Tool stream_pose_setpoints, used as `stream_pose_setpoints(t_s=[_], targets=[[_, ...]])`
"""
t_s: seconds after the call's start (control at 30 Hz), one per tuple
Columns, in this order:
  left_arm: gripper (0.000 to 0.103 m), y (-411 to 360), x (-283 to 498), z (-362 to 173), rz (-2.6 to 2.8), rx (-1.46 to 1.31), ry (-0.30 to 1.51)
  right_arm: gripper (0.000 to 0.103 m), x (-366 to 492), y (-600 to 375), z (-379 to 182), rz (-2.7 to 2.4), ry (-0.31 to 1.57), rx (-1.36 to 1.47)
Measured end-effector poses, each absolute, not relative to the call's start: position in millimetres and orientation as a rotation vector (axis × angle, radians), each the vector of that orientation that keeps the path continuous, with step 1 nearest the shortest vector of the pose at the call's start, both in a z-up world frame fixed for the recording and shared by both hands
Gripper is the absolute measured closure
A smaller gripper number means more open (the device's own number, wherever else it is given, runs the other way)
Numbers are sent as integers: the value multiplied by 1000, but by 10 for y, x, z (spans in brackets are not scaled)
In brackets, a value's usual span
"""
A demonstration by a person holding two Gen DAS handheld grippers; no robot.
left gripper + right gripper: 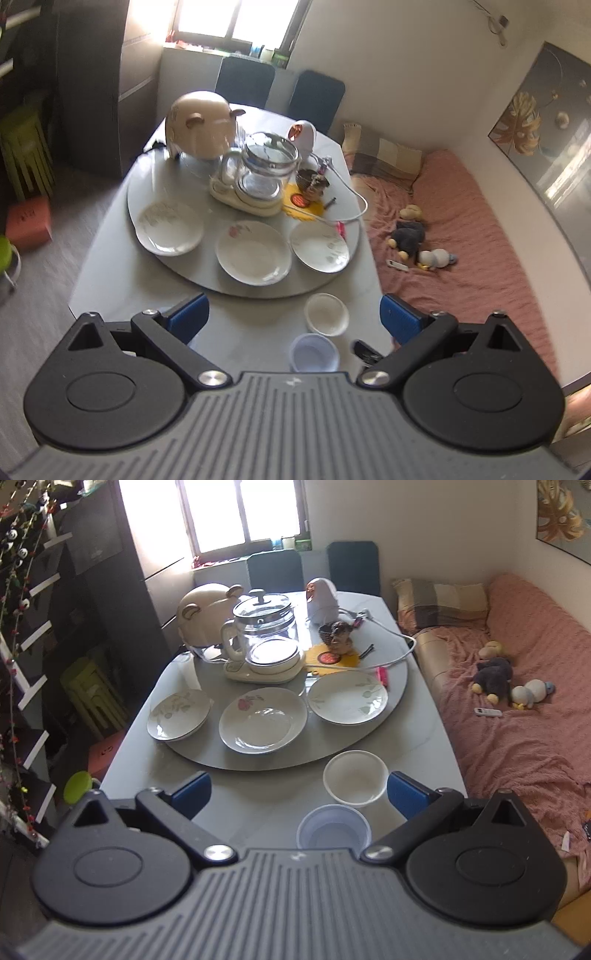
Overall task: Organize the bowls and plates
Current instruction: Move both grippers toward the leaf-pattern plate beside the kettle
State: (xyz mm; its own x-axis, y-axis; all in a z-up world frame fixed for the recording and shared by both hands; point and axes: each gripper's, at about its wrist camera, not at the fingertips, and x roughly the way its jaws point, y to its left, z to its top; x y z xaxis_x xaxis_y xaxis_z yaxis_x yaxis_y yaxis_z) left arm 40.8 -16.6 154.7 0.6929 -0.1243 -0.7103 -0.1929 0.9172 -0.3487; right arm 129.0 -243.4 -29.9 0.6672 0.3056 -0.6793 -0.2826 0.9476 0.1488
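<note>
Nothing picked up yet: both grippers hang over the table's near edge.

Left gripper (pixel 293 319) spread wide, empty; three plates (pixel 263 720) side by side on the turntable (pixel 207 755); white bowl (pixel 355 778) and blue bowl (pixel 334 827) nearer; right gripper (pixel 299 794) spread, empty; next probably descend, pinch a rim.

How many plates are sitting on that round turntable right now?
3. They lie in a row along the near edge of the turntable: the left plate, the middle plate with a pink flower, and the right plate. More could be hidden behind the kettle.
</note>
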Motion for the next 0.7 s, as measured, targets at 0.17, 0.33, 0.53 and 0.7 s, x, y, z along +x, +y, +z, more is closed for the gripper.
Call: stream_pose_setpoints(t_s=[0.17,0.33,0.53,0.7], targets=[[3,-32,472,1576,103,-521,836,0,1552,-2270,-433,412,781,7],[3,-1,531,1582,175,-552,826,0,1727,-2166,-531,459,800,16],[3,-25,720,1518,206,-577,834,0,1893,-2184,-629,463,827,23],[3,-28,846,1480,213,-590,831,0,2018,-2213,-668,454,830,19]])
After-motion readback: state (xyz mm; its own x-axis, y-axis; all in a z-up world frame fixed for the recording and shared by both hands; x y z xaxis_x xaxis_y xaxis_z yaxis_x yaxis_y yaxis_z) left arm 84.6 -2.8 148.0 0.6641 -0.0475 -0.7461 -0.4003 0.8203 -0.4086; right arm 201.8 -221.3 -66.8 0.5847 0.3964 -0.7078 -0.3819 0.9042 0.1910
